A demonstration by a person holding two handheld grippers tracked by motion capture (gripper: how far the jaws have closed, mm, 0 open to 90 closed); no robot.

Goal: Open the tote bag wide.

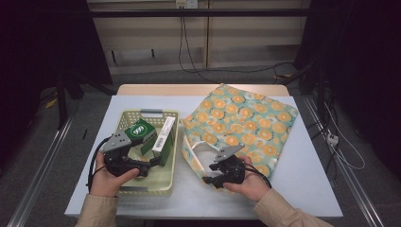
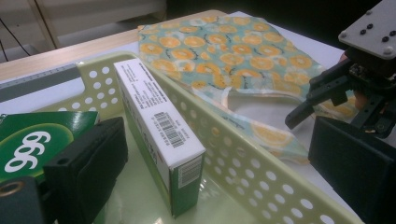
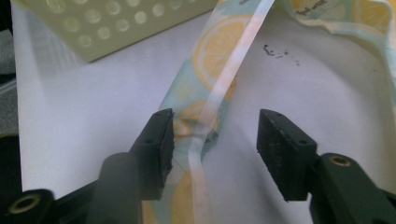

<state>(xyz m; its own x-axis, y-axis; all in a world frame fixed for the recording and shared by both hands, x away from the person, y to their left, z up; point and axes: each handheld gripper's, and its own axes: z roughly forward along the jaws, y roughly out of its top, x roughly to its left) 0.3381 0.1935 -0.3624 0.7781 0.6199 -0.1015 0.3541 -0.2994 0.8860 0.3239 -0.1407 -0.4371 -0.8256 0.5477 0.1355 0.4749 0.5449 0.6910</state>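
Inside the basket (image 1: 124, 119) stand two green boxes (image 1: 142, 130); the right gripper (image 3: 212, 140) straddles the bag's handle (image 3: 212, 79), unclenched.

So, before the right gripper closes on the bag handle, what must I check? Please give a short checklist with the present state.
1. Bag handle lies between the jaws of the right gripper: ok.
2. Pads pressing the handle: not ok; the left pad touches the strap, the other stands apart.
3. Only one strap in the gap: cannot tell; the strap is folded there.
4. Basket apart from the right gripper: ok.
5. Left gripper over the basket, away from the bag: ok.
6. Boxes inside the basket: ok.
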